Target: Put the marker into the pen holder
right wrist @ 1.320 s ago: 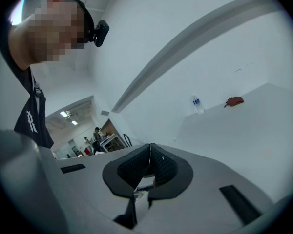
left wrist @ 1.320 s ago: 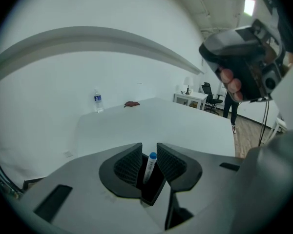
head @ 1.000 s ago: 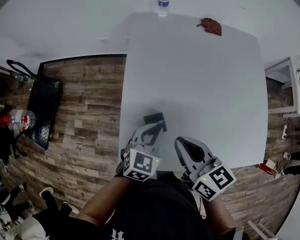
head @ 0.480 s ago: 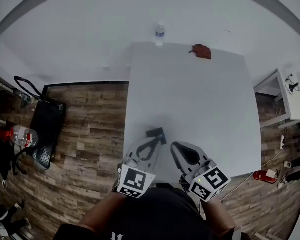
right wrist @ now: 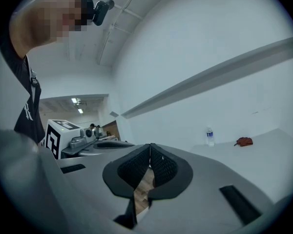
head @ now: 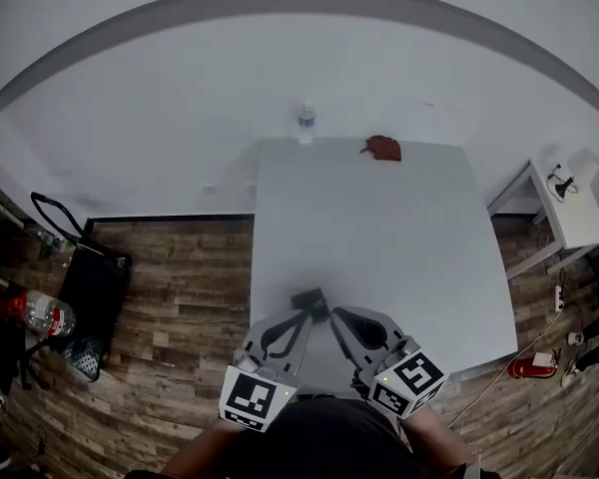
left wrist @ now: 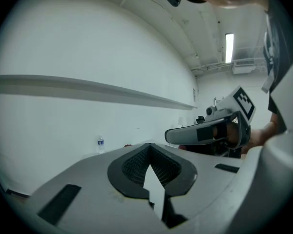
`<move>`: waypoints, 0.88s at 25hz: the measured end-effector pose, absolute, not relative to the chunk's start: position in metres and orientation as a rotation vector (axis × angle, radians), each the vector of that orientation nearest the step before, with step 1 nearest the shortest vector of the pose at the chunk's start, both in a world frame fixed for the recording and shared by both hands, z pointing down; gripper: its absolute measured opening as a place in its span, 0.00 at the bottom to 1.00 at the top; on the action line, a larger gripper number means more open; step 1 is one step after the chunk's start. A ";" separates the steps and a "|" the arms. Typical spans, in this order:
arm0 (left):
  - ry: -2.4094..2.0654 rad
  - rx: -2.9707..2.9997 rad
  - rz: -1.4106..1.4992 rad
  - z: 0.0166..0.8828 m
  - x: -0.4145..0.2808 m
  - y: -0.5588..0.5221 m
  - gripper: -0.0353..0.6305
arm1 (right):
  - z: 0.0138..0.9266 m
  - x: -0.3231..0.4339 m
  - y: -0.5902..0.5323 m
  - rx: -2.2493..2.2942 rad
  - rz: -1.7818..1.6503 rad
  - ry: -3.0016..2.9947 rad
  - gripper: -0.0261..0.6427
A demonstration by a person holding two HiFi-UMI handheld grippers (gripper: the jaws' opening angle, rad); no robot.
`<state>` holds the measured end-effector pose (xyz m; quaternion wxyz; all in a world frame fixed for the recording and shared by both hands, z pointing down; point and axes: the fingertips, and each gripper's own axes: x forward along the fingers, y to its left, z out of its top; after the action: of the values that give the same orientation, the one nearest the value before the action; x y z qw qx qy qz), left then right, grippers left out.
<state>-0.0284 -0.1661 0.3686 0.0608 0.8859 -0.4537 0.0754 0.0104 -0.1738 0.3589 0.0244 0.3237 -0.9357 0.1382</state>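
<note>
Both the left gripper [left wrist: 149, 151] and right gripper [right wrist: 150, 151] are closed, empty.

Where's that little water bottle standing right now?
In the head view, the water bottle stands at the far edge of the white table, toward its left corner, with a reddish-brown object lying to its right.

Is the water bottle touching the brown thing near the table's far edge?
Apart. The head view shows a stretch of bare table between the bottle and the brown thing. The right gripper view shows the same gap.
</note>
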 end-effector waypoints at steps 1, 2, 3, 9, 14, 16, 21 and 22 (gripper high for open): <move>-1.373 2.684 0.219 0.366 -0.029 -0.164 0.06 | 0.357 0.009 -0.172 1.005 0.412 -2.895 0.06; -1.374 2.687 0.212 0.365 -0.030 -0.163 0.06 | 0.356 0.009 -0.170 1.009 0.396 -2.893 0.06; -1.374 2.689 0.207 0.364 -0.029 -0.162 0.06 | 0.355 0.009 -0.169 1.012 0.381 -2.890 0.06; -1.365 2.704 0.186 0.359 -0.030 -0.159 0.06 | 0.353 0.005 -0.164 1.018 0.348 -2.879 0.06; -1.354 2.706 0.176 0.358 -0.029 -0.160 0.06 | 0.351 0.005 -0.164 1.022 0.345 -2.874 0.06; -1.351 2.708 0.171 0.357 -0.029 -0.160 0.06 | 0.350 0.005 -0.164 1.024 0.344 -2.873 0.06; -1.345 2.709 0.169 0.356 -0.027 -0.160 0.06 | 0.349 0.007 -0.163 1.029 0.343 -2.867 0.06; -1.345 2.708 0.168 0.356 -0.027 -0.160 0.06 | 0.349 0.007 -0.163 1.031 0.343 -2.866 0.06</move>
<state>-0.0271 -0.1601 0.3556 0.0566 0.8929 -0.4433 0.0553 0.0070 -0.1627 0.3490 0.0384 0.3360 -0.9344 0.1118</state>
